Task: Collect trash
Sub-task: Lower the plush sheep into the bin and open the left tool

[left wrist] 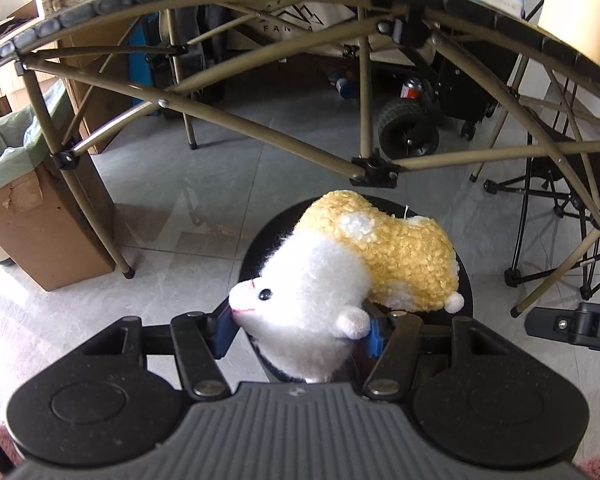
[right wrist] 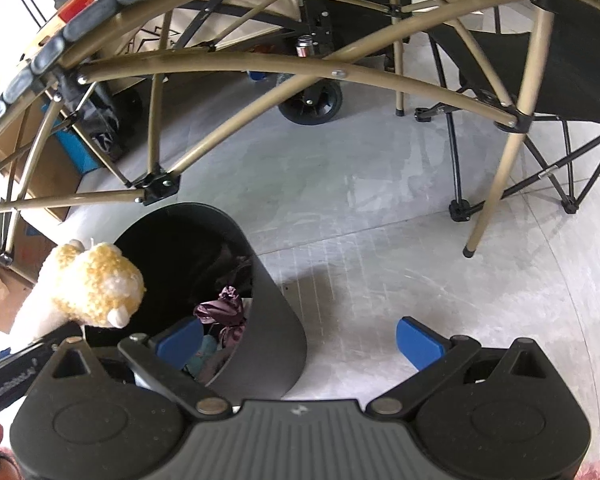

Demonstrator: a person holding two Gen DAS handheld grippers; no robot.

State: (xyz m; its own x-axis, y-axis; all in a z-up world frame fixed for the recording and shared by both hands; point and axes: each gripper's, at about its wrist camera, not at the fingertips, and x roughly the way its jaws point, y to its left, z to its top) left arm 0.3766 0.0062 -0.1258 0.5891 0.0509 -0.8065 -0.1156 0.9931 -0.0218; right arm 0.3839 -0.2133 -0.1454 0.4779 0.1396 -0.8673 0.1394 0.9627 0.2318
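The plush hamster (left wrist: 340, 268), white at the head and curly yellow along the back, sits clamped in the left gripper (left wrist: 300, 328), its blue pads (left wrist: 224, 330) pressing into the white fur on either side of the face and front paw. It hangs directly above the round black bin (left wrist: 462, 280), whose dark rim shows behind and under the toy; from the right wrist view the same toy (right wrist: 96, 284) hovers at the bin's left edge, over the opening. Inside the bin (right wrist: 268, 300) lies a crumpled purple wrapper (right wrist: 224, 312) with some bluish scraps below it.

The right gripper (right wrist: 300, 340) stands wide apart and holds nothing: one blue finger (right wrist: 182, 340) hangs over the bin's mouth, the other over bare grey floor tile (right wrist: 380, 220).

Beyond the bin runs the tan tubular frame of a folding table (left wrist: 260, 128), its crossed struts spanning both views. A cardboard box lined with a pale green bag (left wrist: 24, 200) stands to the left by a table leg. Farther back there is a black wheeled cart (left wrist: 410, 128) and a folding camp chair (right wrist: 540, 80) to the right
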